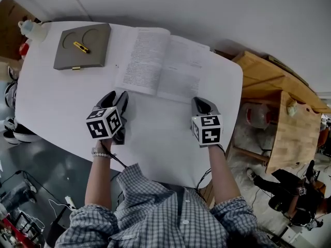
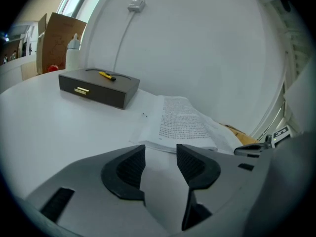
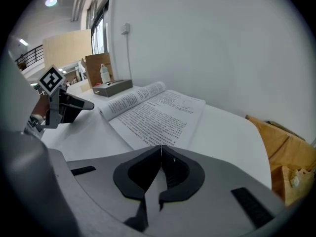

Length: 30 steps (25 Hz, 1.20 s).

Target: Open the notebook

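White table (image 1: 57, 102), notebook (image 1: 160, 63) lying open on it. Left gripper (image 1: 116, 98) just short of the pages, jaws apart, empty. Right gripper (image 1: 202, 103) jaws pressed together, holding nothing.

Notebook (image 1: 160, 63) is open, lying flat, pages up, on the white table (image 1: 51, 107), twd its far edge. Both pgs white w/ dense black print. L page block is thicker and bulges at the spine; R side flatter, less text. Sits slightly skewed.

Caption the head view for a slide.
Notebook lies open on the white table; left gripper open and empty, right gripper shut, both short of it.
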{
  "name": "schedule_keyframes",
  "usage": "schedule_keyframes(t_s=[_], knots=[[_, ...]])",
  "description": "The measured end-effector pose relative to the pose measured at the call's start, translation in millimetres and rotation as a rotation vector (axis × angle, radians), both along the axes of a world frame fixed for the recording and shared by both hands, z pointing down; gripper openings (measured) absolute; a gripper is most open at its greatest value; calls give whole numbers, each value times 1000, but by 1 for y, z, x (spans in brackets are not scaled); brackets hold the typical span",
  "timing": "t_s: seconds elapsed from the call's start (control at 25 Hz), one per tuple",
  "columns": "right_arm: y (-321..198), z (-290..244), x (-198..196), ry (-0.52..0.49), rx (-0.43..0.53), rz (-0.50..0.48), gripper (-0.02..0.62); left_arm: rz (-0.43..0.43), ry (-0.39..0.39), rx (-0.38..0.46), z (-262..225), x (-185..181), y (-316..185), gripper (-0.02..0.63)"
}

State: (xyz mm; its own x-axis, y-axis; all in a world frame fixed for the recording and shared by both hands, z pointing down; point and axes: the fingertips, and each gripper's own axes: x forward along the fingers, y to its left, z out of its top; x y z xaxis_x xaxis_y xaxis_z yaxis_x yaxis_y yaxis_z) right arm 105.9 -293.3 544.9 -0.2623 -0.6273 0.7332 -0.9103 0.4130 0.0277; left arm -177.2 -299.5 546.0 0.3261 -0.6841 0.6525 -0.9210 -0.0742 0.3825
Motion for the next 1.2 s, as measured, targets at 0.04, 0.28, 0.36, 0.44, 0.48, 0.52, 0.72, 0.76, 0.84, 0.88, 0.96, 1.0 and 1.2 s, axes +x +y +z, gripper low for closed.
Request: schedule_keyframes(t_s=[0.04,0.28,0.36,0.44,0.48,0.52,0.72,0.76,0.84,0.88,0.96,1.0,1.2], knots=[[0,0,0,2,4,0,21,0,-7,-7,1,-1,3,202],[1,-6,0,-18,40,-1,21,-10,-25,8,-5,-6,13,60],[0,-13,-2,-22,63,-13,21,2,-27,45,-13,-6,16,24],[2,-20,-4,-25,80,-28,21,21,-24,81,-21,-4,20,11],[3,-24,-5,-28,88,-34,21,32,-25,96,-25,-3,22,9],[6,-27,-6,-32,96,-39,21,44,-27,109,-29,-1,24,9],[23,-46,-9,-62,137,-53,21,110,-48,168,-52,13,38,9],[27,-50,-10,-68,146,-56,21,123,-53,180,-57,16,41,9],[36,-58,-9,-76,161,-61,21,142,-65,207,-68,22,49,9],[40,-62,-7,-80,170,-64,21,150,-73,222,-74,24,52,8],[48,-73,-5,-98,188,-66,21,165,-85,254,-87,30,58,9],[52,-79,-5,-115,196,-70,21,170,-84,269,-94,32,61,8],[76,-111,-14,-193,247,-116,21,183,-65,334,-126,42,81,8]])
